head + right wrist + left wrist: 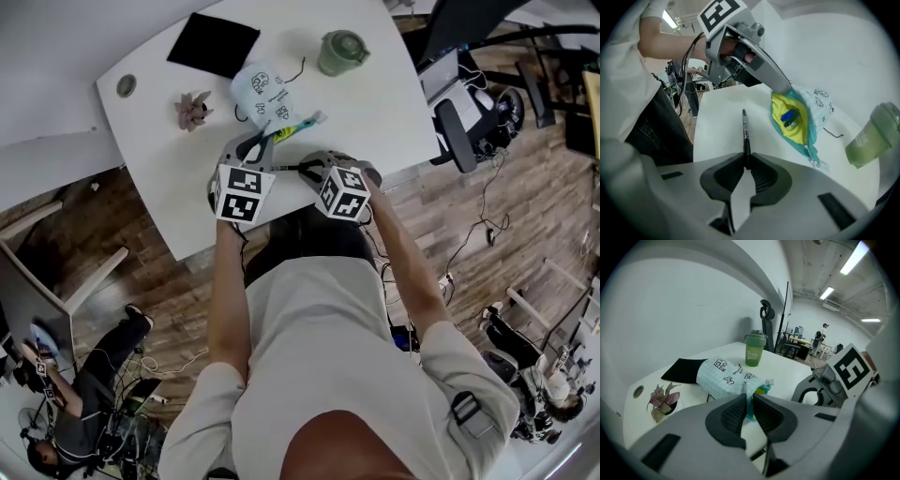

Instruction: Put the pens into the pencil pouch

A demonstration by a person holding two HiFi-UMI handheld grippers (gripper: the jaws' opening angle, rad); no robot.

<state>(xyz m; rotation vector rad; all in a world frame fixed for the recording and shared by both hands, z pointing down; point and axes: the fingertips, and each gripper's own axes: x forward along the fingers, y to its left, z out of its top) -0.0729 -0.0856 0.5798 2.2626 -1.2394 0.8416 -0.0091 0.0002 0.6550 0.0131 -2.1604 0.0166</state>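
Observation:
A pale pencil pouch (pixel 265 97) with black doodles lies on the white table (pixel 394 103). Its teal zipper mouth (pixel 811 140) gapes and shows a yellow lining (pixel 797 123) with blue pens (pixel 789 116) inside. My left gripper (pixel 749 401) is shut on the near edge of the pouch (pixel 723 378), pinching the teal rim, and it also shows as the left gripper (pixel 786 89) in the right gripper view. My right gripper (pixel 746 161) is shut on a black pen (pixel 746 133), which points away along the table, just left of the pouch mouth. From above, the right gripper (pixel 306 167) sits beside the left gripper (pixel 266 142) near the table's front edge.
A green lidded cup (pixel 341 52) stands at the back right, beyond the pouch. A black flat square (pixel 214 44) lies at the back left, and a small pink plant (pixel 192 111) sits left of the pouch. An office chair (pixel 457 127) stands off the table's right side.

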